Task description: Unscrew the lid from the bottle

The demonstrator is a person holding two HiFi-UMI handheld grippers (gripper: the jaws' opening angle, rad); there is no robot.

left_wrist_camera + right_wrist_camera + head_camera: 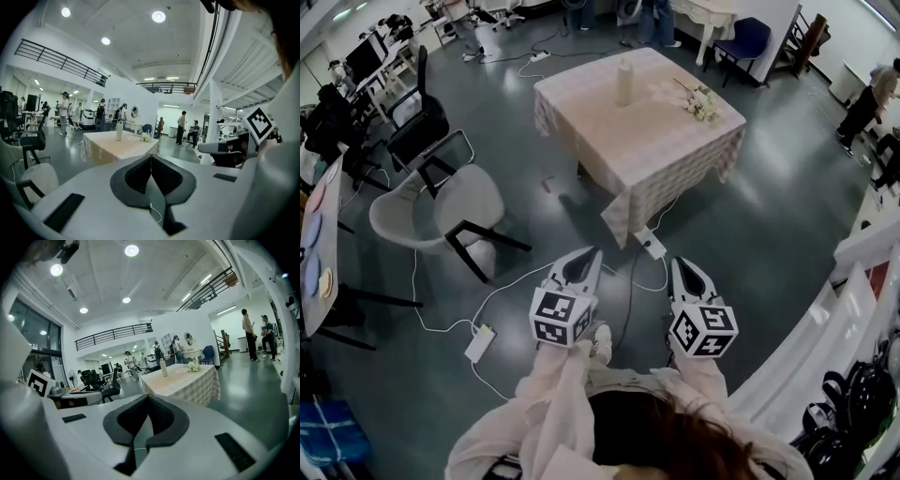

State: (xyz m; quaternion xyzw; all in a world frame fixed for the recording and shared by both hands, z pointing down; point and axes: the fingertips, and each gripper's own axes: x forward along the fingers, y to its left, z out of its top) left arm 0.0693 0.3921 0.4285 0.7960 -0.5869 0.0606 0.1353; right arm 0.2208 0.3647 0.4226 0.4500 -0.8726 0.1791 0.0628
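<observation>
The white bottle [624,82] stands upright on the bench [661,150], which has a pale checked cloth over it. Its lid seems to be on, though at this distance it is too small to be sure. The bottle is far ahead of both pairs of jaws, with open floor [750,225] between. A small bunch of white flowers [703,103] lies on the same bench, to the right of the bottle as the jaws face it.

The left gripper [581,266] and the right gripper [688,274] are side by side and point toward the bench. The jaws of each are closed, pad against pad, with nothing between them.

In my judgement the task is not begun. Reaching the bench, holding the bottle body and turning the lid off are all left to do.

The head view alone shows the whole gap across the floor, a white power strip [652,246] just ahead of the jaws, and a grey chair [441,211] left of the left jaws. The gripper views show the closed seam of the jaws and the bottle from the side.
</observation>
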